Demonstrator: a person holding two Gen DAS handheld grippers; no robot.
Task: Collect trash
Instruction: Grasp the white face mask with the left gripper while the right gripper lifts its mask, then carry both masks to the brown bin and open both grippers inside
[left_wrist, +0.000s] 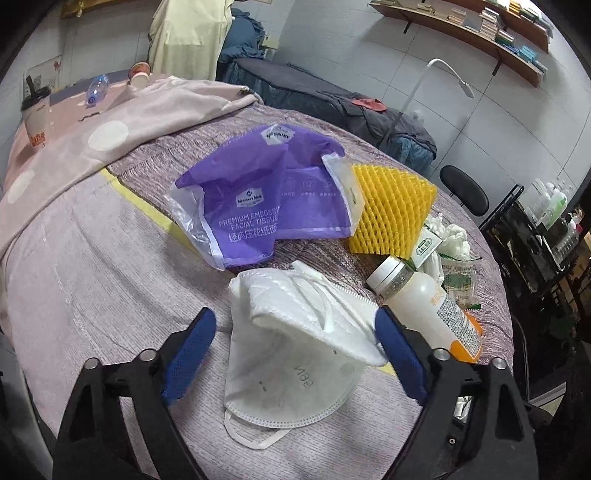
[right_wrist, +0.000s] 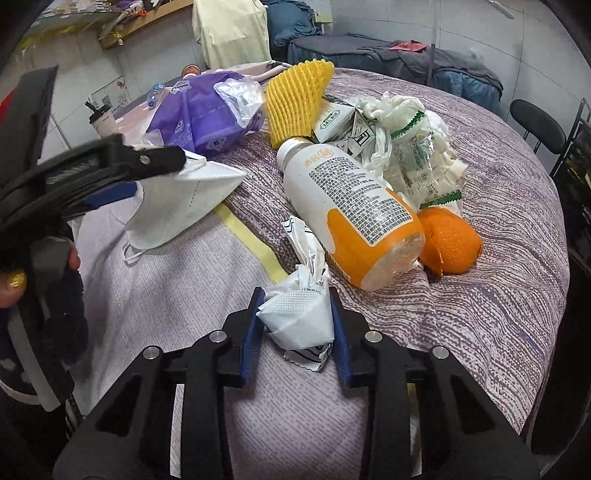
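Right wrist view: a crumpled white wrapper (right_wrist: 297, 317) sits low in the middle of the frame, squeezed between the blue pads of the right claw (right_wrist: 297, 328), whose jaws stand narrow and press on both its sides. Its long axis runs up the frame, a twisted tail rising toward the bottle (right_wrist: 347, 214). That bottle lies on its side on the bed (right_wrist: 498, 258), white cap to the upper left, orange base to the lower right, touching an orange peel (right_wrist: 452, 242) at its right. Its label is dense small print, too fine to read. Above it lie a yellow foam net (right_wrist: 295, 103), a small carton (right_wrist: 334, 123), and crumpled plastic bags (right_wrist: 417, 155).

At the left of this frame the left claw (right_wrist: 155, 173) shows from the side, over a white face mask (right_wrist: 184, 199) whose point aims right; a fingertip (right_wrist: 74, 260) shows below.

The left wrist view alone shows that claw (left_wrist: 295, 347) wide, the mask (left_wrist: 295, 350) between its pads: the right pad seems to touch the mask's edge, the left stands clear. Only here is the purple tissue pack (left_wrist: 255, 199) readable: "Member's Mark", "PREMIUM EMBOSSED FACIAL TISSUE". A cup (left_wrist: 35, 114) with a straw stands at far left. The wrapper and peel are hidden here.
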